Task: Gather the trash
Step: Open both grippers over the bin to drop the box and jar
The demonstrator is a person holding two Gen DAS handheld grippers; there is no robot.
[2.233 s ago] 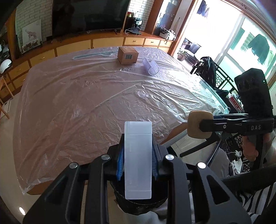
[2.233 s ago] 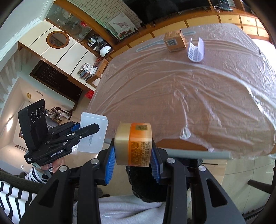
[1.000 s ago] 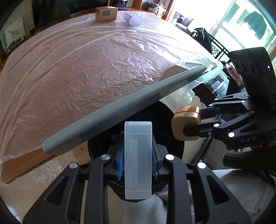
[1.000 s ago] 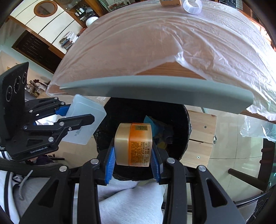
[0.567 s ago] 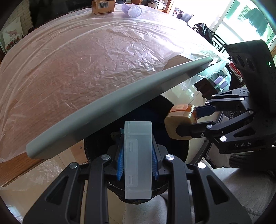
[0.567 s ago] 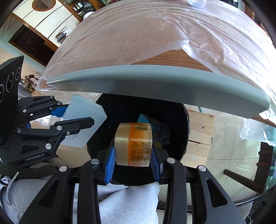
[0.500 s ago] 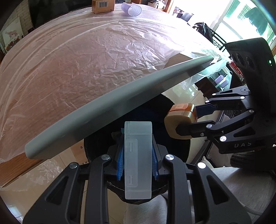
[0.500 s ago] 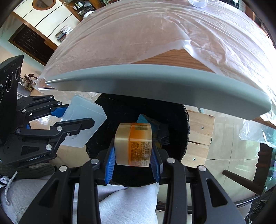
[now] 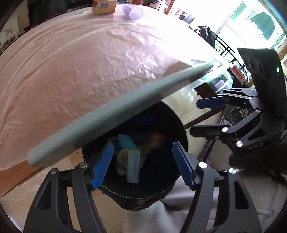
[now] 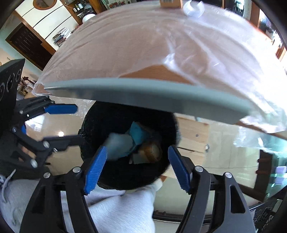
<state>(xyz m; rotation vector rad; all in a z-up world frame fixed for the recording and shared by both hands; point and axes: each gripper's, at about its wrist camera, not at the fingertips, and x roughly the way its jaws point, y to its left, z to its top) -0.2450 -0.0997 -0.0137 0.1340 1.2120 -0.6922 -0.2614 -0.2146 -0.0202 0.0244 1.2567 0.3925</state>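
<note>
Hanging over the black bin, the left hand-held gripper is seen released; its jaws have just been opening and nothing is pressed between the blue pads. The clear box is found inside the bin, among other trash. Beside it, the amber jar is seen, blurred, inside the same bin. Further right, the right hand-held gripper is likewise released, its jaws just opened and bare. The bin is partly covered by the edge of the plastic-sheeted desk. A cardboard box is left at the desk's far end.
</note>
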